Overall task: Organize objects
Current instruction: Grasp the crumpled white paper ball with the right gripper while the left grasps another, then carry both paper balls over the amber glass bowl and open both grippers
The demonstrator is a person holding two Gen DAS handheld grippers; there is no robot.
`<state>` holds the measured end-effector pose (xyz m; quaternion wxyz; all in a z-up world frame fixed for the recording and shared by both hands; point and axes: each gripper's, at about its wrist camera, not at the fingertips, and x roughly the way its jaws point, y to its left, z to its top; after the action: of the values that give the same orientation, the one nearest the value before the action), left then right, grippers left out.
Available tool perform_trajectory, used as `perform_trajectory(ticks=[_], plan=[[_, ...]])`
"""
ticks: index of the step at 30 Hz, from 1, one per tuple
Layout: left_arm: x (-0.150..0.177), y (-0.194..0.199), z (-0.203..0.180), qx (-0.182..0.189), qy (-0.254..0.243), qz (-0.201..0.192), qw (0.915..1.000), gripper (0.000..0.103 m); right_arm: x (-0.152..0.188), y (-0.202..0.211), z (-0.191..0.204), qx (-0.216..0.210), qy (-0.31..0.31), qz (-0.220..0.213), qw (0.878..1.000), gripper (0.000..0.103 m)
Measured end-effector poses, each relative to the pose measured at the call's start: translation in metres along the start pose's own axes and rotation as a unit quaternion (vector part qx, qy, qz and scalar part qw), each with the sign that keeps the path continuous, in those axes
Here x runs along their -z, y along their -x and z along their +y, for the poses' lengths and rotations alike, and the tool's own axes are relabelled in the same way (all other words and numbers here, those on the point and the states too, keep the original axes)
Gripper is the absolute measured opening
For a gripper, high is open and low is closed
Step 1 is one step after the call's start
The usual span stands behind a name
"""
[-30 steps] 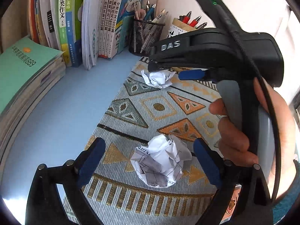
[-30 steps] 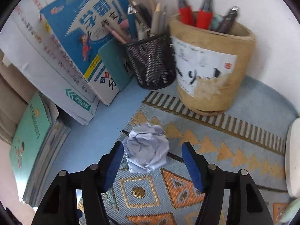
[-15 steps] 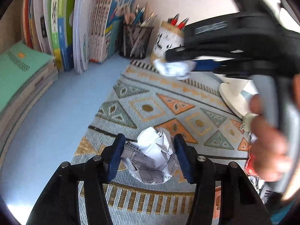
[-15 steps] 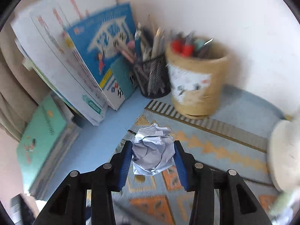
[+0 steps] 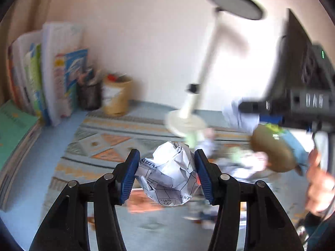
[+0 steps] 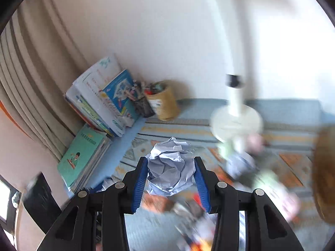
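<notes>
— Paper first: where is each crumpled wad?
— The left hand-held gripper (image 5: 167, 174) has its blue pads pressed against both sides of a white paper ball (image 5: 168, 177) with printed lines, held up above the patterned mat (image 5: 108, 146). The right hand-held gripper (image 6: 170, 183) is clamped the same way on a pale bluish paper ball (image 6: 170, 167), also off the bench (image 6: 125, 144).

— What lies behind them?
— Upright books (image 6: 104, 106) lean by the wall, with a green-covered stack (image 6: 83, 152) lying flat near them. Just beside the books stand a dark mesh pen cup (image 6: 143, 105) and a tan pen holder (image 6: 164, 104). A white lamp (image 6: 236, 117) stands on the mat to the right, badly blurred.

— Anything else from the left wrist view?
— The other gripper's black body (image 5: 303, 102) at right, and a brown rounded object (image 5: 272, 150) below it, too smeared to name.
</notes>
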<state>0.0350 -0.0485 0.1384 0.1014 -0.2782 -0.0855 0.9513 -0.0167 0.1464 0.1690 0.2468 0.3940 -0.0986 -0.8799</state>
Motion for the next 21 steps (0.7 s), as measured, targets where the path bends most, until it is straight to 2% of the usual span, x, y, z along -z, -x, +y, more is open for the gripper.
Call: perform_trajectory(ticks=[2,6,12,15,18,21], plan=[[-0.002,0.005,-0.026,0.022,-0.012,0.000,0.9997,0.051,0.015,0.032,-0.024,0.005,-0.019,-0.011,1.000,0.043],[-0.009,0.001,-0.083,0.082,-0.023,0.008,0.9964,0.051,0.037,0.112,-0.083,0.057,-0.059,-0.058,0.995,0.043],[-0.036,-0.042,-0.173,0.159,-0.025,0.040,0.9861,0.051,0.040,0.183,-0.166,0.128,-0.123,-0.109,0.978,0.043],[-0.041,-0.072,-0.216,0.181,-0.033,0.058,0.9813,0.051,0.040,0.190,-0.190,0.194,-0.123,-0.121,0.966,0.044],[-0.034,-0.102,-0.245,0.192,-0.046,0.076,0.9774,0.051,0.044,0.186,-0.220,0.246,-0.124,-0.113,0.955,0.044],[-0.027,-0.127,-0.268,0.191,-0.057,0.083,0.9765,0.056,0.047,0.176,-0.254,0.246,-0.148,-0.096,0.953,0.045]])
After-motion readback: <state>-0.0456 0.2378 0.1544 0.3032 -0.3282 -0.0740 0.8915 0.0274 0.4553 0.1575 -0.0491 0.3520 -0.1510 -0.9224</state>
